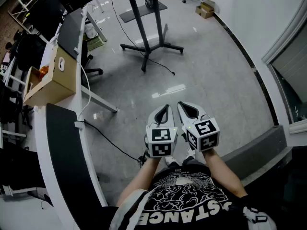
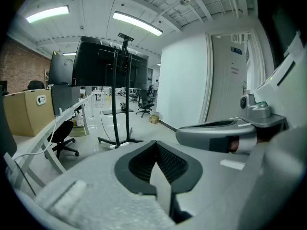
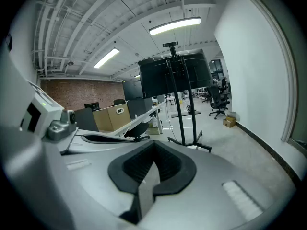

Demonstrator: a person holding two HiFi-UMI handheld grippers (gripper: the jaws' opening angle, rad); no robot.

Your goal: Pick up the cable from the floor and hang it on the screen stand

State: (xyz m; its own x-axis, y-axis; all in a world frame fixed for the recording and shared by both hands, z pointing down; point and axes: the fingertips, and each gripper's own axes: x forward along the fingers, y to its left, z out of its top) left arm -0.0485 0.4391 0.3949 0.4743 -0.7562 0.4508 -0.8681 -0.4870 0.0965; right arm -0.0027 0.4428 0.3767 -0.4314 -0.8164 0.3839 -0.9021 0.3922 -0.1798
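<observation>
Left gripper and right gripper hovering side by side, jaws of both meeting on nothing, desk with box sitting to their left, stand rising well ahead, thin black cable lying loose on the floor by its base, nothing blocking the way.

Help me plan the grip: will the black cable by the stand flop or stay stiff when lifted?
Likely floppy: the cable lies in a loose curve beside the screen stand. Probably light, being thin; ends may dangle.
</observation>
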